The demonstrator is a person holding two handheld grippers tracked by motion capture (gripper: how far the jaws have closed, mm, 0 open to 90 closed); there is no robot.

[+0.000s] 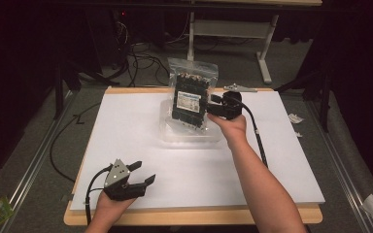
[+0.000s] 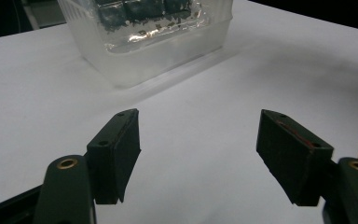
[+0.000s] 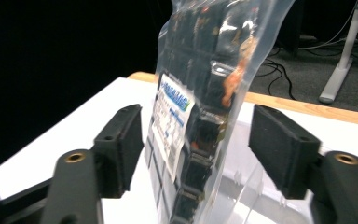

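Clear bag [image 1: 192, 92] of black parts, upright in tub [image 1: 167, 131], both grippers' fingers apart

Overhead looks down; tong cameras share the bag [image 1: 192, 95].

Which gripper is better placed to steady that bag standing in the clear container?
Right. The right gripper already straddles the bag standing in the clear container, jaws apart. The left gripper hovers open near the table's front edge.
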